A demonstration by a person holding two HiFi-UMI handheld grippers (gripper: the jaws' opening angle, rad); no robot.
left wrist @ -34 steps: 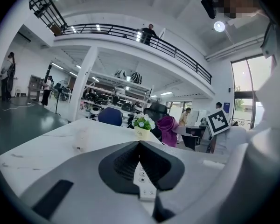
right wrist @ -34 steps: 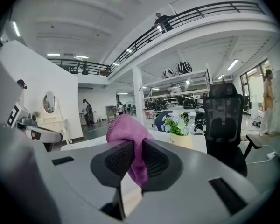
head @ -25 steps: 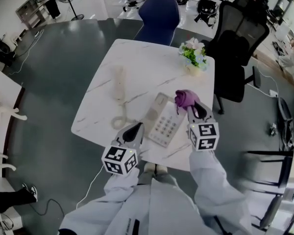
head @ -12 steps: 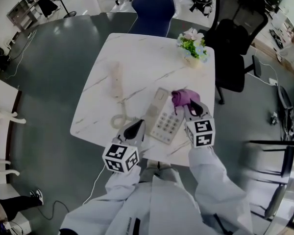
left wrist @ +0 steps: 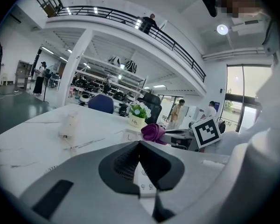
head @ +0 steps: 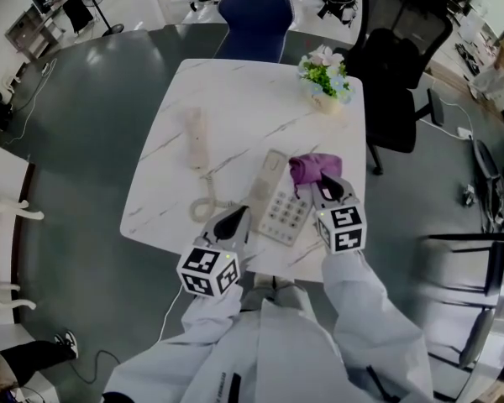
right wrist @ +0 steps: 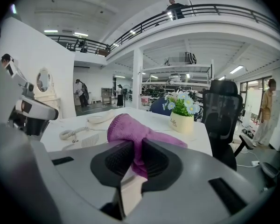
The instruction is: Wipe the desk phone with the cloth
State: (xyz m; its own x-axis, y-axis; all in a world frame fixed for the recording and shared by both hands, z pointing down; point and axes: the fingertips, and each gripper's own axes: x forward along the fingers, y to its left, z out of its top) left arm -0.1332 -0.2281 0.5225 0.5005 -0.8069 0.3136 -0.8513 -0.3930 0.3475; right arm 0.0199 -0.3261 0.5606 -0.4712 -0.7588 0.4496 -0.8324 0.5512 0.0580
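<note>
The right gripper (head: 321,185) has its jaws closed on a purple cloth (head: 309,167). The cloth hangs over the upper right corner of the desk phone (head: 279,204), at about 1 o'clock from the keypad. The left gripper (head: 232,222) is at 8 o'clock from the phone, jaws together and with nothing between them. The handset (head: 196,138) lies off the phone, at 10 o'clock on the white table (head: 244,99). A flower pot (head: 324,78) stands at 1 o'clock.

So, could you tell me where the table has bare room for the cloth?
Bare tabletop lies between the handset and the flower pot, toward the far edge. The near edge is crowded: phone base, coiled cord, cloth.
</note>
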